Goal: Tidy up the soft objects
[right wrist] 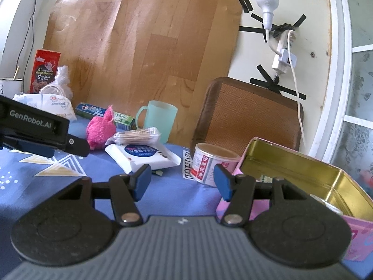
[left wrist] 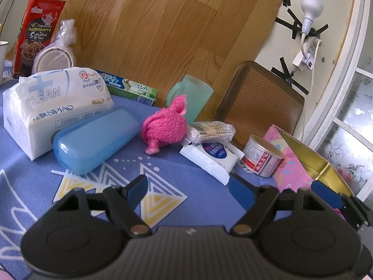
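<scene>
A pink fuzzy soft toy [left wrist: 165,124] lies mid-table on the blue cloth, also in the right wrist view [right wrist: 100,128]. A white tissue pack [left wrist: 53,107] lies at the left. A white wet-wipe pack [left wrist: 209,155] lies right of the toy, and shows in the right wrist view [right wrist: 142,155]. My left gripper [left wrist: 188,186] is open and empty, low over the cloth in front of the toy. My right gripper [right wrist: 181,179] is open and empty, near a tin can [right wrist: 211,163] and an open pink tin box [right wrist: 300,182].
A blue plastic case [left wrist: 93,140], toothpaste box [left wrist: 130,86], green mug [left wrist: 193,98], cotton swab bag [left wrist: 209,128], red snack bag [left wrist: 37,35] and woven tray [left wrist: 261,102] crowd the back. The left gripper's body [right wrist: 39,128] shows at left in the right wrist view.
</scene>
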A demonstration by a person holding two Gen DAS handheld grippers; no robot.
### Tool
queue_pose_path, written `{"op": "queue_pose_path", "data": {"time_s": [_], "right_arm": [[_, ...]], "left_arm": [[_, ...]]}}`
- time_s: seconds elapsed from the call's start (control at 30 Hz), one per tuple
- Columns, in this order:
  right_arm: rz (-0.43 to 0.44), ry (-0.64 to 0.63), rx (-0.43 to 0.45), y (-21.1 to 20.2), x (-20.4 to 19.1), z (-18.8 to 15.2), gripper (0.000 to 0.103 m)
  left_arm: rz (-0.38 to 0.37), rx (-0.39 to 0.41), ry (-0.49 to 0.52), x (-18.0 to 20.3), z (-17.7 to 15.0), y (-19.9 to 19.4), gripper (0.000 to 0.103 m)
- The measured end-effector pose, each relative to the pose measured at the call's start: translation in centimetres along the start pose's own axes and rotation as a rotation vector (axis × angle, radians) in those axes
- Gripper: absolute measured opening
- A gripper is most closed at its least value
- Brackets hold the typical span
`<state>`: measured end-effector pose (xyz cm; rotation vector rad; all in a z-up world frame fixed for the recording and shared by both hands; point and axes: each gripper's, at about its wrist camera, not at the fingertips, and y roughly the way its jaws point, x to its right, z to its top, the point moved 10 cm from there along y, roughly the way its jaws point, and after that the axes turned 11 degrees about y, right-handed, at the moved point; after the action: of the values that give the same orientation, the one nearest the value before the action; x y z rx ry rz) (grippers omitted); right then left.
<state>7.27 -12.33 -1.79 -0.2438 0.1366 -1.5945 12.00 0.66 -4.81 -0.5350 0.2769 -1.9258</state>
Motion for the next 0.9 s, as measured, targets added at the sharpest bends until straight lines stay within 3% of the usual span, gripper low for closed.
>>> {"op": "queue_pose_path", "data": {"time_s": [0.9], "right_arm": [[0.007, 0.017, -0.005, 0.1, 0.28, 0.01, 0.062]], "left_arm": [[-0.001, -0.002, -0.006, -0.17, -0.01, 0.11, 0.079]]}}
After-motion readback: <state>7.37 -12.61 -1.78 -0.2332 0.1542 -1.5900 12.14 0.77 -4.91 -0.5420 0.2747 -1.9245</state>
